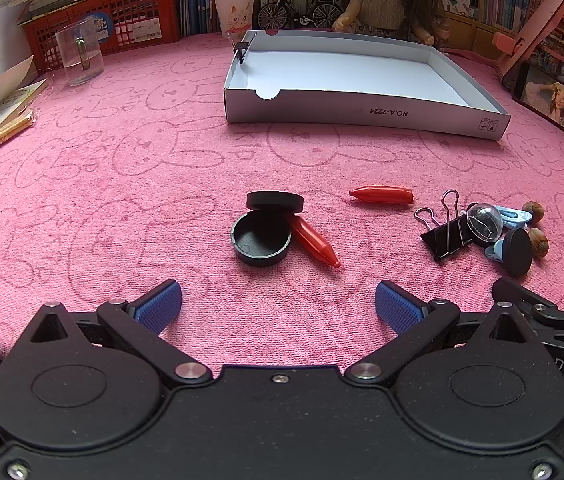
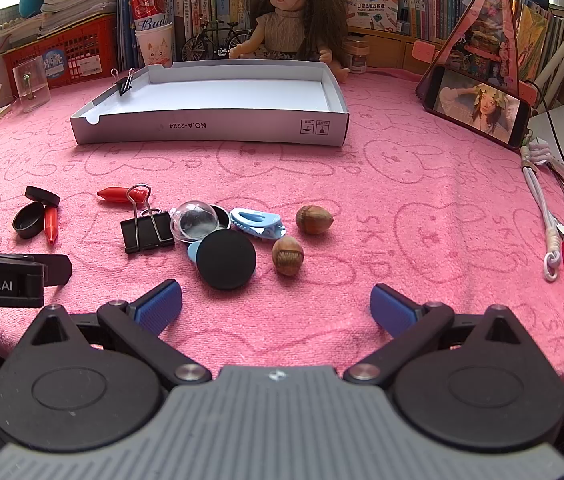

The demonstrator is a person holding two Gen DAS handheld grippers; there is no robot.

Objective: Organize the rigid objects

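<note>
- We see the left gripper [image 1: 278,306] with its ribbed blue fingers [image 1: 160,304] spread wide, holding nothing, above the pink towel [image 1: 122,184].
- The right gripper [image 2: 276,306] is likewise spread wide and empty, just short of the cluttered pile.
- We count two red plastic cones [image 1: 316,240] [image 1: 382,195], one leaning against a round black cup [image 1: 261,241] with a black disc [image 1: 275,202] resting on its rim.
- Two brown ridged nuts [image 2: 314,220] [image 2: 288,256], one large black binder clip [image 2: 146,234], one clear dome [image 2: 195,222], one blue clip [image 2: 256,222] and one matte disc [image 2: 226,259] lie clustered.
- The white cardboard tray [image 2: 218,124] carries one small clip [image 2: 125,82] on its wall.
</note>
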